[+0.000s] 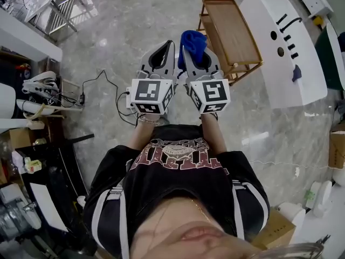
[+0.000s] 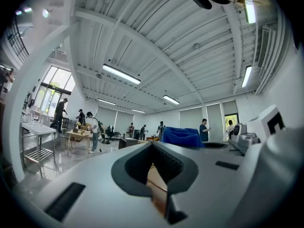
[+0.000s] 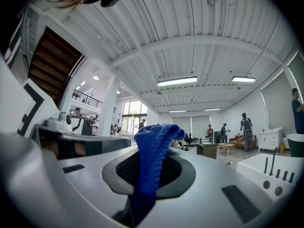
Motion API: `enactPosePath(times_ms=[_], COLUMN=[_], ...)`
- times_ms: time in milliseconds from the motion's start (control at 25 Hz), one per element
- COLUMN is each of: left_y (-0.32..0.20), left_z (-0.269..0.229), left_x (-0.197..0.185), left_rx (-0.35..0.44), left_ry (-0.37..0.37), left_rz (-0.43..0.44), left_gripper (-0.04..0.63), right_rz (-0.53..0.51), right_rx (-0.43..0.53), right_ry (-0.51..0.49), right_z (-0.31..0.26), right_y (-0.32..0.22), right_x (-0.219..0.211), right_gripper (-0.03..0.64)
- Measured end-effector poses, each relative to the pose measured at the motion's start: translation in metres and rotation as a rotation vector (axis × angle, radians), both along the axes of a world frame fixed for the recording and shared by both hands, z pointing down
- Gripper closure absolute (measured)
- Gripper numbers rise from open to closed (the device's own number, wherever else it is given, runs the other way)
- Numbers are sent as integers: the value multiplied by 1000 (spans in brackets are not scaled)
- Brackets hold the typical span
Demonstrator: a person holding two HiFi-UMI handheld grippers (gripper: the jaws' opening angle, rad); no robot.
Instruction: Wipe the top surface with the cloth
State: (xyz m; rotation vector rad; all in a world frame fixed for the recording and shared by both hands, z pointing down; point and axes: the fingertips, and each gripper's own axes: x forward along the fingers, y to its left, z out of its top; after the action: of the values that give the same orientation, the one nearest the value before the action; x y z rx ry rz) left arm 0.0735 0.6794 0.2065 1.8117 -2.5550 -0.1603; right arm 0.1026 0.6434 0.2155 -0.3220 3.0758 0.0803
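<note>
The person holds both grippers side by side near the chest, pointing forward over the marble floor toward a wooden trolley. The right gripper is clamped on a blue cloth, which sticks up between its jaws. The left gripper has its jaws together on nothing.

Large open lab hall: ribbed white ceiling, strip lights, worktables, marble floor.
</note>
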Motion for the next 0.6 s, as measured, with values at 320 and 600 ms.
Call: enactPosePath(times_ms=[320,600], left_y=[-35,-58], left_z=[-3,6], left_x=[-70,-115], left_rx=[-10,-20], left_ry=[-18,-26], left_rz=[72,132], left_gripper=[551,552], right_rz=[72,139], right_rx=[-14,-18], right_ry=[-11,-8], right_z=[-1,7], right_y=[-33,-53], right_x=[-66,-109], right_gripper=[561,561])
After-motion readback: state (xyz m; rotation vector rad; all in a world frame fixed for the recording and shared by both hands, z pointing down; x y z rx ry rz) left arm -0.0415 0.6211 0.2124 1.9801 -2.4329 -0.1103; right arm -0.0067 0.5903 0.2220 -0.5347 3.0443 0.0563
